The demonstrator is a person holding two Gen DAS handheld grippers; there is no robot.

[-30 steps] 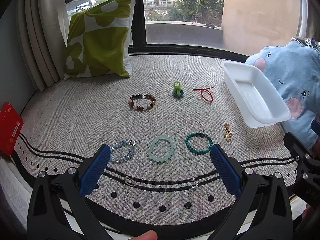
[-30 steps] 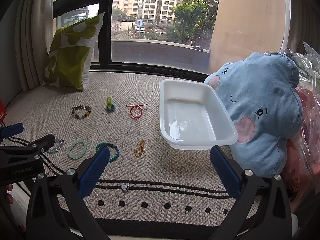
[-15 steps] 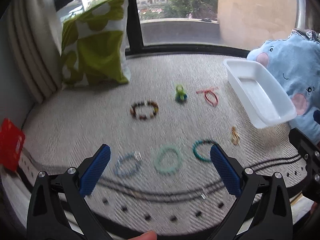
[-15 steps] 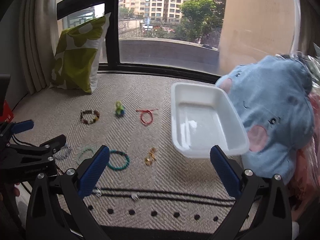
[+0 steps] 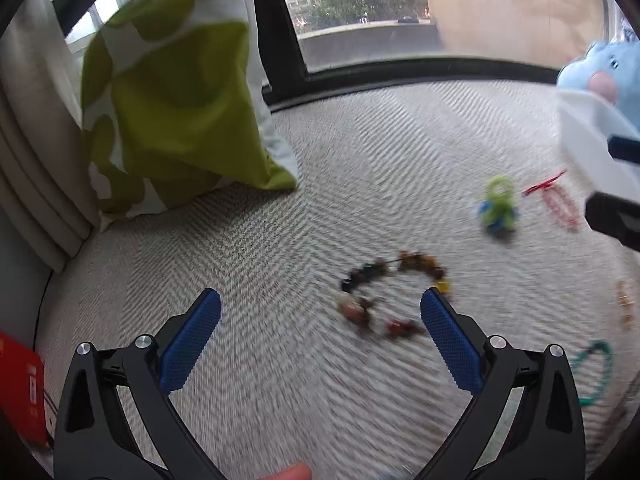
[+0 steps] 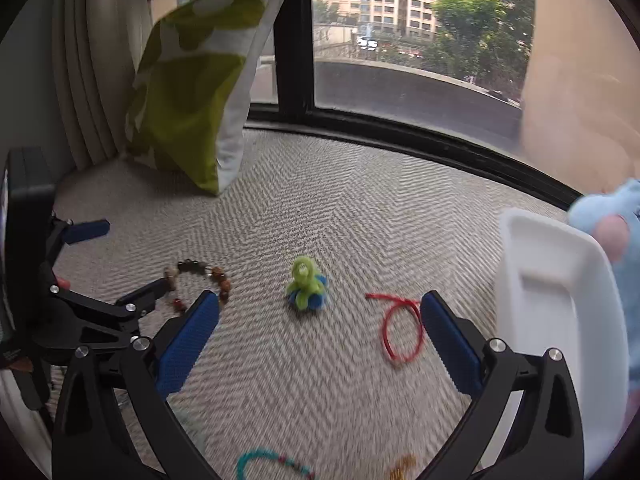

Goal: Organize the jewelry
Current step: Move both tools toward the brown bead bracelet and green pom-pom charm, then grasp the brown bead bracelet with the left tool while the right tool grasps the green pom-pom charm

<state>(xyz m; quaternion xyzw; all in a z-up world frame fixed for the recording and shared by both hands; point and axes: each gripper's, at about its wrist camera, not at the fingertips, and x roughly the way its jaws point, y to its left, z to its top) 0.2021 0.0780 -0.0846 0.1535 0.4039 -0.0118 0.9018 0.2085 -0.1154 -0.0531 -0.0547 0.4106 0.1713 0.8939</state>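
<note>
Both grippers are open and empty above a herringbone mat. My left gripper (image 5: 320, 304) hovers just left of a brown bead bracelet (image 5: 394, 296), which also shows in the right wrist view (image 6: 200, 280). My right gripper (image 6: 320, 304) faces a green and blue charm (image 6: 306, 282) and a red string bracelet (image 6: 400, 330). The white tray (image 6: 560, 320) stands at the right. A teal bead bracelet (image 5: 596, 372) and a gold piece (image 5: 624, 306) lie at the right of the left wrist view. The left gripper (image 6: 96, 264) shows at the left of the right wrist view.
A green and white pillow (image 5: 172, 92) leans against the window at the back left. A blue plush toy (image 6: 616, 236) sits behind the tray. A red box (image 5: 20, 392) lies at the mat's left edge. A curtain (image 6: 92, 80) hangs at the left.
Both grippers have moved forward and down toward the far row of jewelry. The near row of bracelets has dropped to the lower edge of view. Both stay open.
</note>
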